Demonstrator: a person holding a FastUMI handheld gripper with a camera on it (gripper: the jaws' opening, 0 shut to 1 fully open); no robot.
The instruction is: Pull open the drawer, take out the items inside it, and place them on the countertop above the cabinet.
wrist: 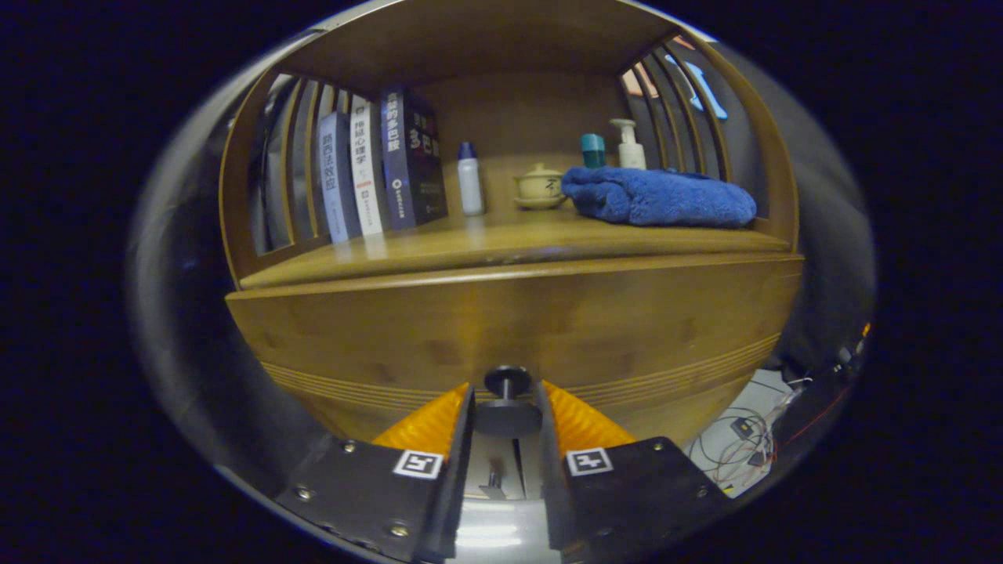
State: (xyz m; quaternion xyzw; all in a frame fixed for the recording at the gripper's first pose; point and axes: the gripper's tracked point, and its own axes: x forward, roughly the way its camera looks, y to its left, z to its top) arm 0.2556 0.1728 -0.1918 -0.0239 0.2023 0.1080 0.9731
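The drawer [517,321] is the broad wooden front of the cabinet, and it sits flush, not pulled out. Its dark round knob [507,381] stands out from the lower middle of that front on a short stem. The knob lies right between the two fingers of the tongs [506,407], whose tips reach up on either side of it. The fingers stand close to the knob's larger disc, seemingly touching its edges, but I cannot tell for sure whether both press on it.

Just above the drawer front runs the table [470,247], a wooden top set inside an open shelf frame with slatted sides. At its left end three books [380,168] stand upright, leaning slightly against the slats. Beside them, toward the middle, stands a small white bottle with a blue cap [469,178]. Next comes a pale lidded cup on a saucer [539,186]. To the right lies a folded blue towel [658,197], touching the saucer's side. Behind the towel stand a teal-capped container [593,150] and a white pump bottle [629,145].

Below the cabinet on the right, loose cables [744,442] lie on a light floor.
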